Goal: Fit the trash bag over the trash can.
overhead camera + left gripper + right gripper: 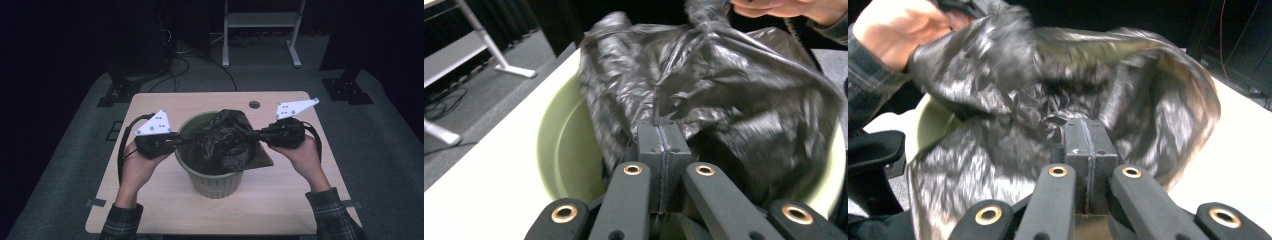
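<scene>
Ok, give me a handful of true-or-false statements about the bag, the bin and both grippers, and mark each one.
1. The green bin stands upright on the table. True.
2. The black bag lies flat on the table beside the bin. False: it is bunched up in and over the bin's mouth.
3. The left gripper is shut on the bag. True.
4. The right gripper hangs open, clear of the bag. False: its jaws are shut on the plastic.
5. The bin is red. False: it is pale green.

Both grippers (170, 142) (257, 135) — jaws closed
</scene>
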A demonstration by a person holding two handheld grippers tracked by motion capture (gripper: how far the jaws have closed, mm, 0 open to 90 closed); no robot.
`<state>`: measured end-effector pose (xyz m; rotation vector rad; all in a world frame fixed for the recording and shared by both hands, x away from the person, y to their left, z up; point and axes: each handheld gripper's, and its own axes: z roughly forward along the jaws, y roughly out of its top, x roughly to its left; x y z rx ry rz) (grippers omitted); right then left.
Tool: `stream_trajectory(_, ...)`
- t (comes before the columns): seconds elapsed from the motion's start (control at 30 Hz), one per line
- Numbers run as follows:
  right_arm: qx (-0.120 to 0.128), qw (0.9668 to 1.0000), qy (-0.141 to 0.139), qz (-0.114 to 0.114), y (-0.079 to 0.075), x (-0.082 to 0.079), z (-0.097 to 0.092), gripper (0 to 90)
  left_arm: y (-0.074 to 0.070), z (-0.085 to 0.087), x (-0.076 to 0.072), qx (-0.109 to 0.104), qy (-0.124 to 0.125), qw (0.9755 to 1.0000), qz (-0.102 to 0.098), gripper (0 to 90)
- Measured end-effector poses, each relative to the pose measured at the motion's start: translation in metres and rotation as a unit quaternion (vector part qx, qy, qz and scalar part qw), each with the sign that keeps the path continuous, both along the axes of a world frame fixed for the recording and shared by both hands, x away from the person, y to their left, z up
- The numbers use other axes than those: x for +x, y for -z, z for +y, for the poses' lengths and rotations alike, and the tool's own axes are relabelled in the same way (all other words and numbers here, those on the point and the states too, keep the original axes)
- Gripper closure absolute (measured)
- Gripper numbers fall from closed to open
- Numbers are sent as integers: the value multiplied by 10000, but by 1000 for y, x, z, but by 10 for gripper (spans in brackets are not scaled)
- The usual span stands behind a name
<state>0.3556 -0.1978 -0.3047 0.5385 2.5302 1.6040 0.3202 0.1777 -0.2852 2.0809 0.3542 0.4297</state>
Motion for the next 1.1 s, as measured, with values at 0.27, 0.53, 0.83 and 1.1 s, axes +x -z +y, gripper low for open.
stream_trajectory(0.27, 176, 9998, 84, -24, 4, -4, -9, 830, 9, 16, -9, -118, -19, 9999, 55, 900)
stream_trajectory(0.53, 643, 9970, 330, -284, -24, 2, -4, 664, 11, 0, -14, -55, 260, 9996, 69, 900)
stream_trajectory(0.83, 512, 9977, 441, -93, -23, 29, 23, 652, 12, -5, -13, -83, 360, 9993, 91, 900)
stream_trajectory(1.1, 283, 9988, 385, 55, -11, 37, 39, 640, 1, 2, -9, -330, 468, 9984, 33, 486)
